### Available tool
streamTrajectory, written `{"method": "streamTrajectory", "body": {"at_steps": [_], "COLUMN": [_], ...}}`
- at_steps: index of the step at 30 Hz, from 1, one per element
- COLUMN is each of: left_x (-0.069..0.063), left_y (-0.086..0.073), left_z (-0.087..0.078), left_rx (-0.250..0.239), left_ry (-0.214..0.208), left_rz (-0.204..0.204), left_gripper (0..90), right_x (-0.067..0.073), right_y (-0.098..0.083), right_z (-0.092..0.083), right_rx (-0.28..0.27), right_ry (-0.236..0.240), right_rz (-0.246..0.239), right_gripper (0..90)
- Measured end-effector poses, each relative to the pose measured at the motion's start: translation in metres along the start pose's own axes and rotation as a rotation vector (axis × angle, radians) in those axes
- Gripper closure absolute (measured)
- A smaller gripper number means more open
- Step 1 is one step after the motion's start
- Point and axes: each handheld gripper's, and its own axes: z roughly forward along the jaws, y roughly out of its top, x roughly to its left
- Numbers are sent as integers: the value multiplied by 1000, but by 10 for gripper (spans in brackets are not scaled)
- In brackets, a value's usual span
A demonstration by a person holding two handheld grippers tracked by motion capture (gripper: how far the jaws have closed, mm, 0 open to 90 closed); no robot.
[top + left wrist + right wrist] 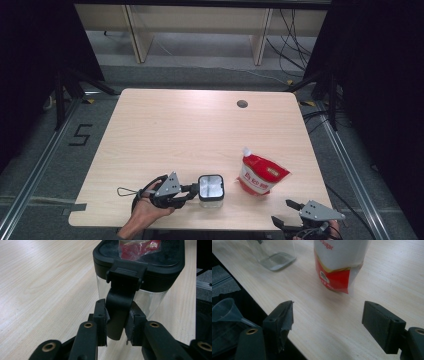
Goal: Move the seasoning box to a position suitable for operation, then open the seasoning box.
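**At lower centre of the high view: latch gripped, lid not yet open**

Your left tool sits at the lower centre of the high view, and its jaws are closed on the black latch that hangs down the side of the clear jar. In the left gripper view the pads press on that tab from both sides, just under the black lid, which is still seated on the jar. The jar stands upright on the bench, near its front edge.

Your right tool waits at the lower right of the high view, jaws wide apart with nothing between them. The red and white sugar pouch lies just beyond it, close to the jar but not touching.

You appear to be at the unlatching step. Next, swing the tab outward and up, away from the glass, so the clasp releases. The jar is light and may slide or tip, so pull gently, or steady it with your free tool.
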Motion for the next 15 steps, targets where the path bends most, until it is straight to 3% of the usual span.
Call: {"method": "streamTrajectory", "body": {"at_steps": [2,3,7,11,14,15], "left_x": [-1,-2,-3,-3,-3,-3], "left_y": [0,0,1,1,3,3], "left_z": [1,0,-3,-14,-20,-22], "left_rx": [-8,16,17,1,-10,-16], "left_ry": [-2,18,15,46,52,55], "left_rz": [-3,16,-1,-69,-91,-93], "left_gripper": [723,687,490,350,291,284], "right_x": [1,1,2,2,2,2], "right_y": [0,0,0,0,-1,-1], "right_z": [0,1,1,1,2,2], "right_rx": [-12,6,4,4,15,10], "right_ry": [-23,-4,-15,-11,2,-16], "right_rz": [-2,5,2,-1,1,-16], "right_gripper": [261,258,252,250,244,243]}}
